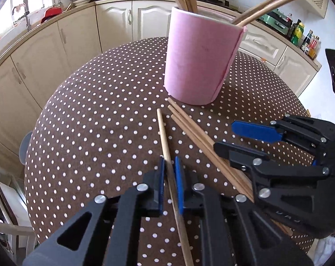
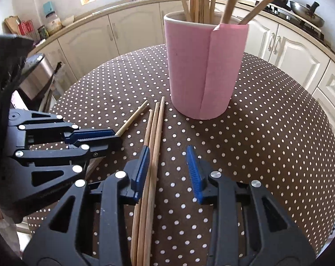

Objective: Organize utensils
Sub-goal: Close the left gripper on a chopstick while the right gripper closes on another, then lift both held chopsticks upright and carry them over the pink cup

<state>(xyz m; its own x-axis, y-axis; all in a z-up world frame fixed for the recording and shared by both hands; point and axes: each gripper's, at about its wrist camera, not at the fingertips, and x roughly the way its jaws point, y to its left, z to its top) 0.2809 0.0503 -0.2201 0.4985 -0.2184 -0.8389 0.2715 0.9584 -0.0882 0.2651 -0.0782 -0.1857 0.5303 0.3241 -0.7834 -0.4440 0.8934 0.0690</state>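
Four chopsticks left on the polka-dot desk (image 2: 267, 133), at seven o'clock of the pink holder (image 2: 202, 66); several already stand inside. Left claw (image 1: 169, 177) clenched on a single chopstick (image 1: 164, 137). Right claw (image 2: 167, 168) released, straddling the three loose chopsticks (image 2: 155, 137).

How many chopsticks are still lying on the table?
4. One single chopstick is clamped in the left tool; three bundled chopsticks lie side by side between the right tool's open fingers, before the pink cup.
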